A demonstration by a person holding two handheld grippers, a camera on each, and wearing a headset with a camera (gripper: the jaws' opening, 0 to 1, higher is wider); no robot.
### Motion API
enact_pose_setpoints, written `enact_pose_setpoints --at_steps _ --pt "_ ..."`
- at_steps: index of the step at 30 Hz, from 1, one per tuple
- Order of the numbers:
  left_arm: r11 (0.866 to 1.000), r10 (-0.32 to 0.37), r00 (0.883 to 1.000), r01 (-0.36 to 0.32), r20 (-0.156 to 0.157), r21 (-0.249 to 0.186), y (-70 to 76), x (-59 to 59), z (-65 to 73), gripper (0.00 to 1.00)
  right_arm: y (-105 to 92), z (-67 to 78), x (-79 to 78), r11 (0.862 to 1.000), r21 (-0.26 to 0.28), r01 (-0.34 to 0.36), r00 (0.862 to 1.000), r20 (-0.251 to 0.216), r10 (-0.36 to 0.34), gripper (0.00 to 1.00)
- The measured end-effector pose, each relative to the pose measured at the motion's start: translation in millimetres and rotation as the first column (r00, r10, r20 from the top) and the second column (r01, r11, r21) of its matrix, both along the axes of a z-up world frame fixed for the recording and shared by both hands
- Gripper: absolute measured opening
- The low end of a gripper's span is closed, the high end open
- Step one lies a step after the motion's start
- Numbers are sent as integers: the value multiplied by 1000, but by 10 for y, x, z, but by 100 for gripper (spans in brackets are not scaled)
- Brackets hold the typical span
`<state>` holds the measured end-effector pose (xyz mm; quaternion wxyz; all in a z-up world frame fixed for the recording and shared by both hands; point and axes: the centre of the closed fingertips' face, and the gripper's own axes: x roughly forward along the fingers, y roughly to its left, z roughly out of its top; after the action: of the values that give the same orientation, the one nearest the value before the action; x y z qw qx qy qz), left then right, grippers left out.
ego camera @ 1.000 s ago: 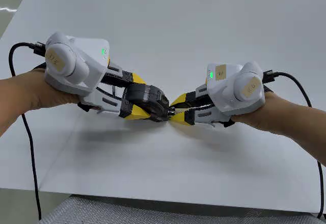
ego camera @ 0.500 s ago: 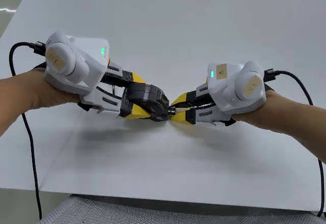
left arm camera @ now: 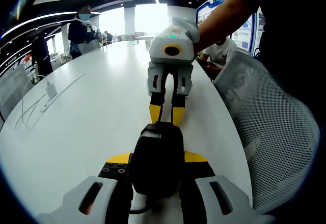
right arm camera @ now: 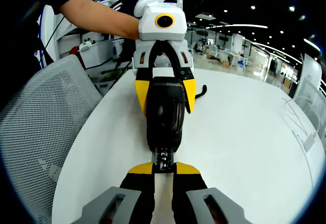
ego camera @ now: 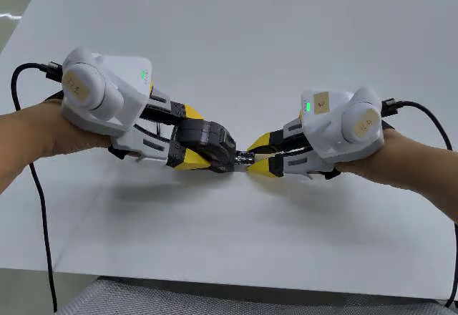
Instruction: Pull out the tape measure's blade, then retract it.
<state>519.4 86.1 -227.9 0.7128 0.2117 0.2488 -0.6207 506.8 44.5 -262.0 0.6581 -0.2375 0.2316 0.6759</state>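
Steadiness counts: left gripper (ego camera: 202, 136) clamps the boxy black tape measure (left arm camera: 158, 155), right gripper (ego camera: 252, 157) fingers (right arm camera: 140, 170) pinch its blade tip (right arm camera: 164, 158); draw straight apart.

The end of the blade (right arm camera: 164, 156) is buried between the jaws of the right gripper (right arm camera: 164, 169); I can't read its print. The left gripper (left arm camera: 158, 158) covers both flanks of the tape measure (left arm camera: 157, 145).

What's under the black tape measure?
The white table. The left gripper grips the tape measure, and its yellow jaw covers the underside, so any touching is hidden.
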Motion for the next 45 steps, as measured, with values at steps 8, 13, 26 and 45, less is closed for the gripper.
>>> enact_pose_setpoints --at_steps 8,13,26,45 --pt "1000 -2 1000 2 7 5 -5 1 -3 30 -70 4 -5 1000 -3 7 1000 1 -7 8" --pt "1000 -3 1000 3 9 7 -5 -6 -4 30 -113 3 -13 1000 -8 7 1000 3 -7 8" --pt "1000 -5 1000 5 9 5 -11 -3 -7 29 -276 10 -10 1000 -17 13 1000 4 -13 8" --pt "1000 -9 1000 9 14 3 -7 -18 -10 29 -605 17 27 998 -40 47 999 3 -47 8"
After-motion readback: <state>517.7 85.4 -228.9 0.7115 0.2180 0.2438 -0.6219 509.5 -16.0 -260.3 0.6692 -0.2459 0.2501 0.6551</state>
